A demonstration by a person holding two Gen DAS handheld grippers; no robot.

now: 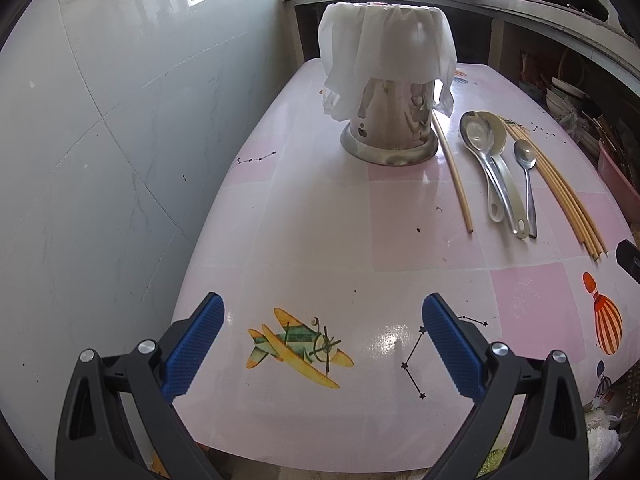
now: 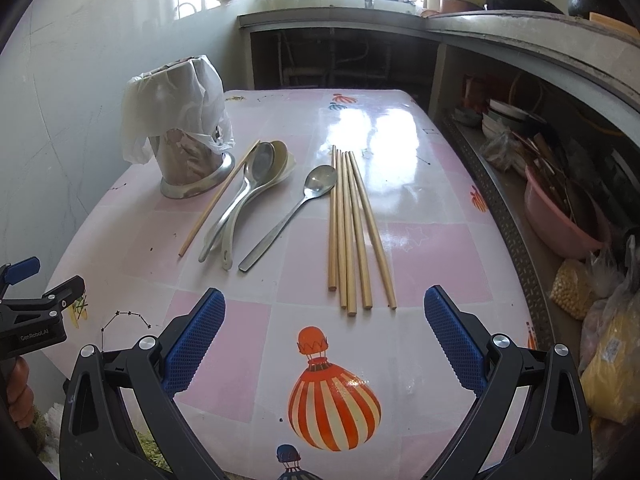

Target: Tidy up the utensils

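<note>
Right wrist, spoons, chopsticks, table

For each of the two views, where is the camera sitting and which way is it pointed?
Left wrist: on the left hand-held gripper, open, low over the near table edge, facing the cloth-covered metal holder and wall.
Right wrist: on the right hand-held gripper, open, facing across the table at the chopstick bundle; a hand holds the left gripper at the left edge.
Shared: holder, spoons, chopsticks, table.
</note>
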